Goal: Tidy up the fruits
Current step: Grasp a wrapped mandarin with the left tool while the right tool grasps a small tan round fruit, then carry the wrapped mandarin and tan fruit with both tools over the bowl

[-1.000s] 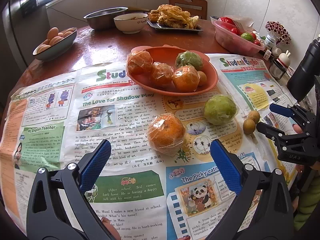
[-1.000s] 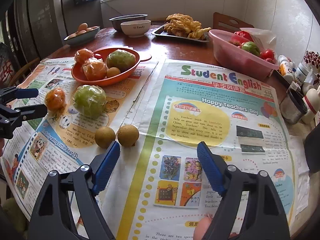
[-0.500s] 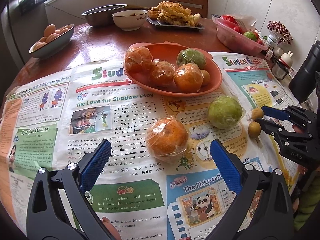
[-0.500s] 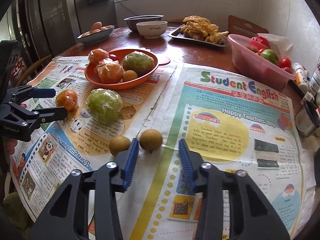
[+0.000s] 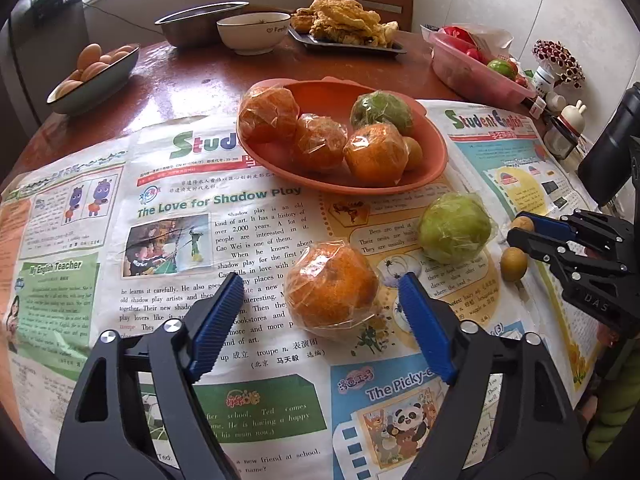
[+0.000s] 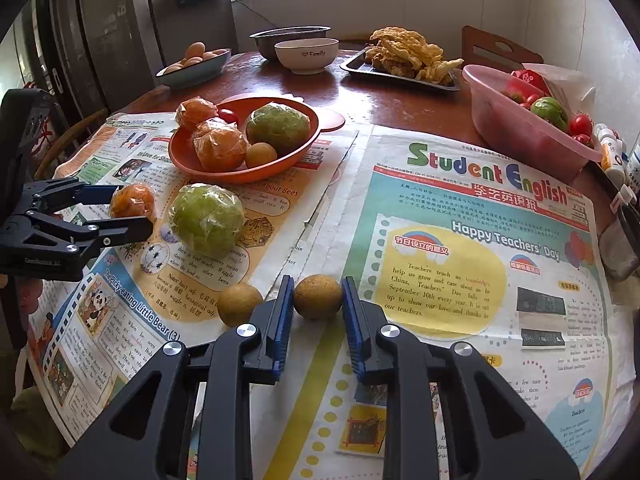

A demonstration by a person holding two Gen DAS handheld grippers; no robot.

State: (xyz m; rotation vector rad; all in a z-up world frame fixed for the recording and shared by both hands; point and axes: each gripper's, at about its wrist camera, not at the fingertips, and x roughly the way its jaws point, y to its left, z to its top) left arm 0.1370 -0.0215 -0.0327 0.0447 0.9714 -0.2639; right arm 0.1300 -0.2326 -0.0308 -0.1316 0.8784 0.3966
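An orange plate [image 5: 434, 168] [image 6: 184, 158] holds wrapped oranges, a wrapped green fruit and a small brown fruit. On the newspaper lie a wrapped orange [image 5: 332, 286] [image 6: 132, 201], a wrapped green fruit [image 5: 454, 227] [image 6: 206, 218] and two small brown fruits [image 6: 239, 303] [image 6: 318, 295]. My left gripper [image 5: 322, 294] is open with the wrapped orange between its pads, not touching. My right gripper [image 6: 316, 300] has closed around the right brown fruit on the table; its pads touch or nearly touch it. It also shows in the left wrist view [image 5: 520, 232].
A pink tub [image 6: 516, 128] of tomatoes and green fruit stands at the right. A bowl of eggs [image 5: 94, 76], a steel bowl [image 5: 200, 24], a white bowl [image 5: 252, 34] and a tray of fried food [image 5: 344, 26] stand at the back. Small bottles line the right edge.
My right gripper moved forward to the right brown fruit and narrowed its jaws around it. My left gripper moved forward so the wrapped orange sits between its open jaws.
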